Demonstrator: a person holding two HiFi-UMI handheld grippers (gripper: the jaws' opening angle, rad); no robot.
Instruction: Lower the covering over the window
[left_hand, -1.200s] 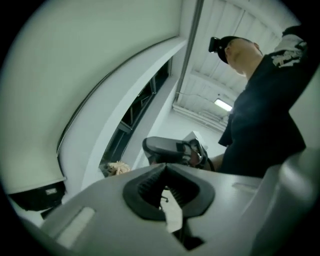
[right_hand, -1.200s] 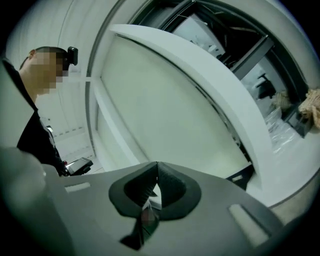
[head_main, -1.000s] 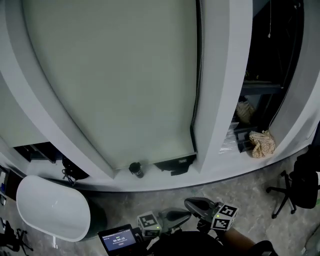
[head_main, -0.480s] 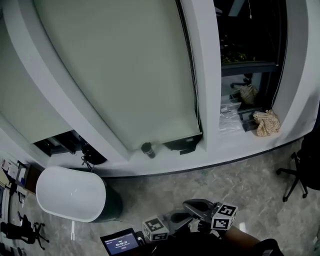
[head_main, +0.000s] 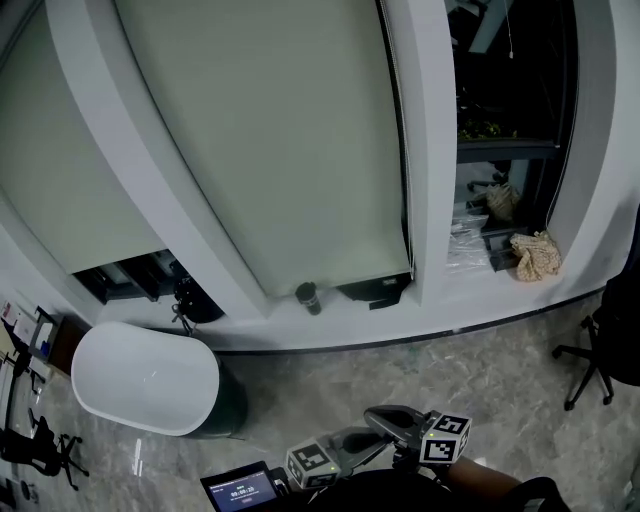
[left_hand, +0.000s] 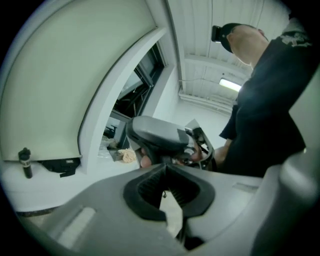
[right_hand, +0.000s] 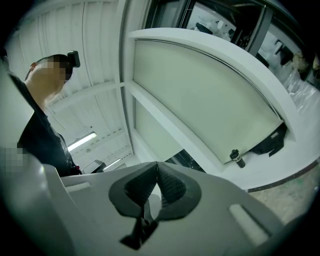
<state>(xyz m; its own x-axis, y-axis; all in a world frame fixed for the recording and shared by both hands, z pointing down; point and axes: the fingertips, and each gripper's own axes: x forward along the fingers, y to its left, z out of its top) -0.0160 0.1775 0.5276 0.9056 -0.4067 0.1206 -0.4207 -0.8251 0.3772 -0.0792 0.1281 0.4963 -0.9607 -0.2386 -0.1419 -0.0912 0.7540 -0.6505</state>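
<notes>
Right tool (head_main: 374, 413) farther from blind (head_main: 270, 140)

Reference: the window sill (head_main: 480, 295). On it a dark bottle (head_main: 307, 297) and a black bracket-like object (head_main: 375, 290) stand side by side at the bottom edge of the blind (head_main: 280, 150), and a clear plastic bag (head_main: 466, 245) and crumpled cloth (head_main: 536, 257) occupy its right part. A white tub (head_main: 150, 378) blocks the floor (head_main: 400, 380) below the sill's left end and an office chair (head_main: 600, 350) stands off its right end; the floor between them lies open.
</notes>
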